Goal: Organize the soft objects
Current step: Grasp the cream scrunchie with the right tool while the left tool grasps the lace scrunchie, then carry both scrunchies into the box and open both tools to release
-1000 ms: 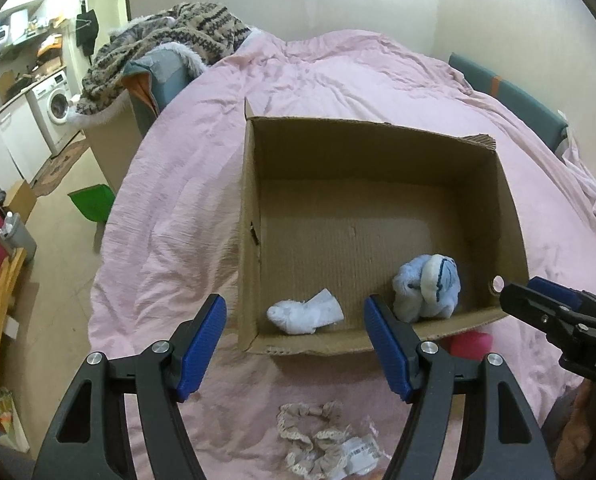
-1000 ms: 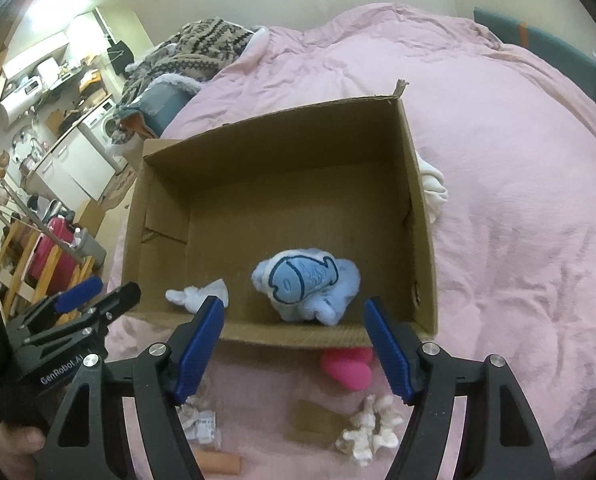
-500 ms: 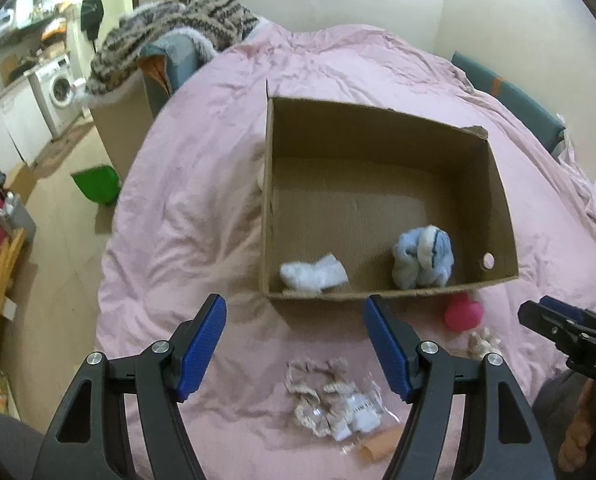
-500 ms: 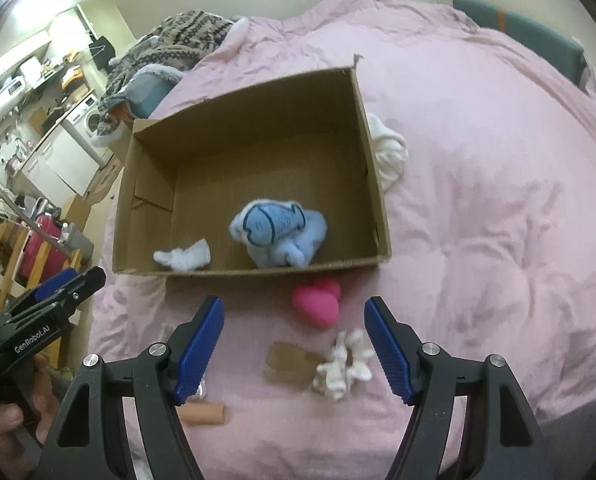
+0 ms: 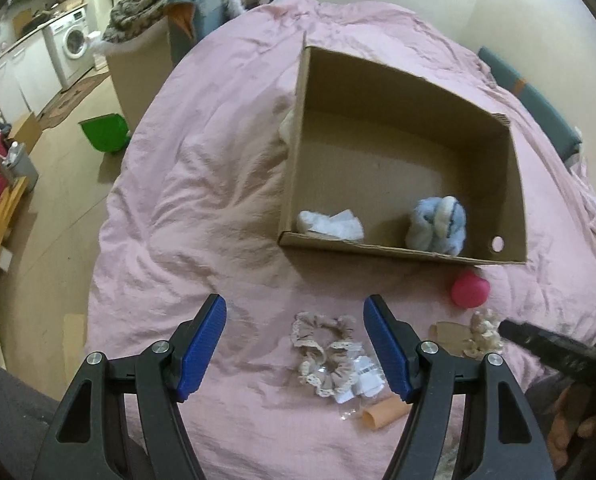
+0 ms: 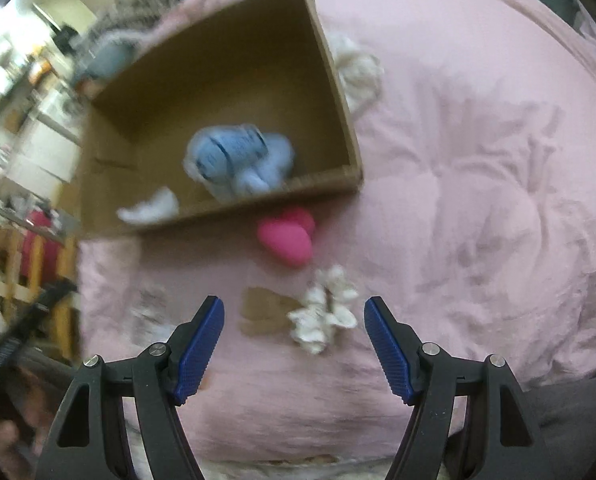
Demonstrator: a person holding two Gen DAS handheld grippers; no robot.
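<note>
Cardboard box [image 5: 401, 112] on pink bed cover [image 5: 202, 208], ahead of both jaws; holds blue plush toy [image 5: 437, 222] and white sock [image 5: 331, 222].

Left gripper [image 5: 294, 342]: jaws open, empty. Lace scrunchie [image 5: 325, 348] lies just ahead between them; this view alone shows it sharply.

Right gripper [image 6: 294, 340]: jaws open, empty. Cream scrunchie [image 6: 325, 312] between them, pink heart-shaped item [image 6: 288, 236] beyond, white cloth [image 6: 357, 68] beside the box's right wall. View blurred.
</note>
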